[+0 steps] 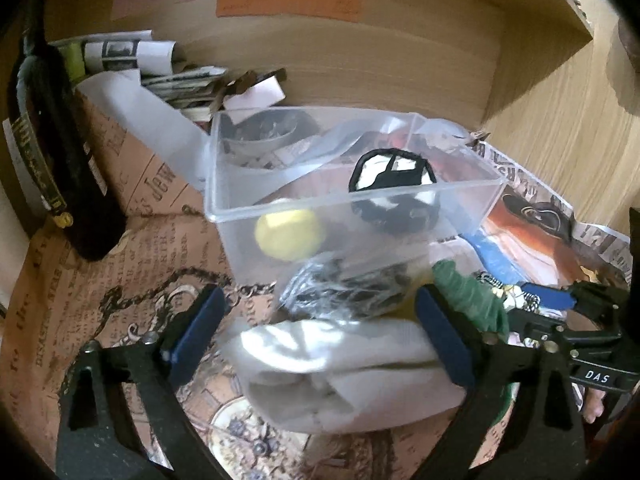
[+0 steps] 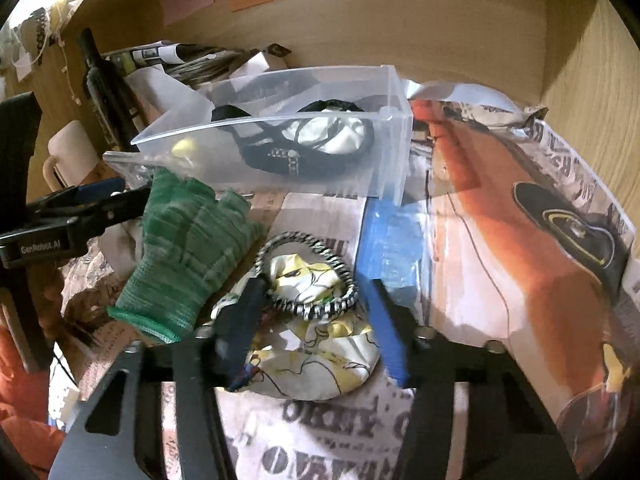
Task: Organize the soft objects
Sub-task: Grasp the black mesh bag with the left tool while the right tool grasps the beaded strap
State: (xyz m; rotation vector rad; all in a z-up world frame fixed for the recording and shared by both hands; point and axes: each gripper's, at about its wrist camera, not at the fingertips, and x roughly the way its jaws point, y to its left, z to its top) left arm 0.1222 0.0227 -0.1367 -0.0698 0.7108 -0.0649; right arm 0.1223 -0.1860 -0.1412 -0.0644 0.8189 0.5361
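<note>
A clear plastic bin (image 1: 304, 200) (image 2: 396, 168) stands on the papered desk and holds a yellow ball (image 1: 289, 234) and a black-and-white pouch (image 1: 390, 178) (image 2: 320, 140). My left gripper (image 1: 320, 320) is open, its fingers either side of a white folded cloth (image 1: 344, 368) in front of the bin. My right gripper (image 2: 316, 300) is open around a yellow-white printed cloth (image 2: 316, 356) with a black-and-white striped band (image 2: 308, 312) on it. A green knit glove (image 2: 188, 256) (image 1: 468, 300) lies left of that cloth, between the two grippers.
A dark bottle (image 1: 52, 152) (image 2: 104, 92) stands at the left. Paper clutter (image 1: 160, 76) is piled behind the bin against the wooden back wall (image 1: 360, 48). A crumpled plastic bag (image 1: 340, 288) lies by the bin's front. A cream mug (image 2: 72, 152) is at left.
</note>
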